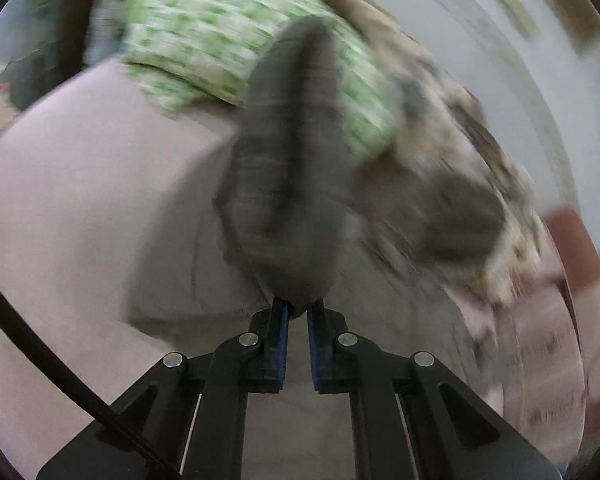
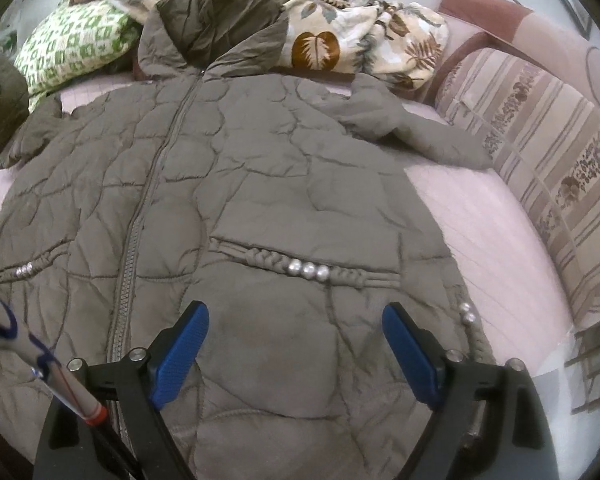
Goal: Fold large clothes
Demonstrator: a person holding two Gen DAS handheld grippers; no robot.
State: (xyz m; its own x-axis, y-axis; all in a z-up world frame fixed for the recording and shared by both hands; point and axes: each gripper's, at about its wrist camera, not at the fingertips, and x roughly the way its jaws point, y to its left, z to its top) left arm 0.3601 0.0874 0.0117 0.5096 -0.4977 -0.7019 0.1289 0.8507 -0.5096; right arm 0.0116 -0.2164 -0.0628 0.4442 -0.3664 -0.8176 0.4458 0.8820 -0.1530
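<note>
1. My left gripper [image 1: 297, 312] is pinched on a fold of the grey quilted puffer jacket [image 2: 236, 184]; this view is blurred.
2. The jacket lies flat, zipped, on the pale pink bed sheet [image 2: 488, 224], hood toward the green patterned pillow [image 2: 74, 46].
3. My right gripper [image 2: 296, 332] hovers spread wide above the hem, holding nothing.

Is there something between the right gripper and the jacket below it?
Nothing visible. The right gripper hangs open directly over the grey quilted jacket, with only bare fabric between its blue fingers.
</note>
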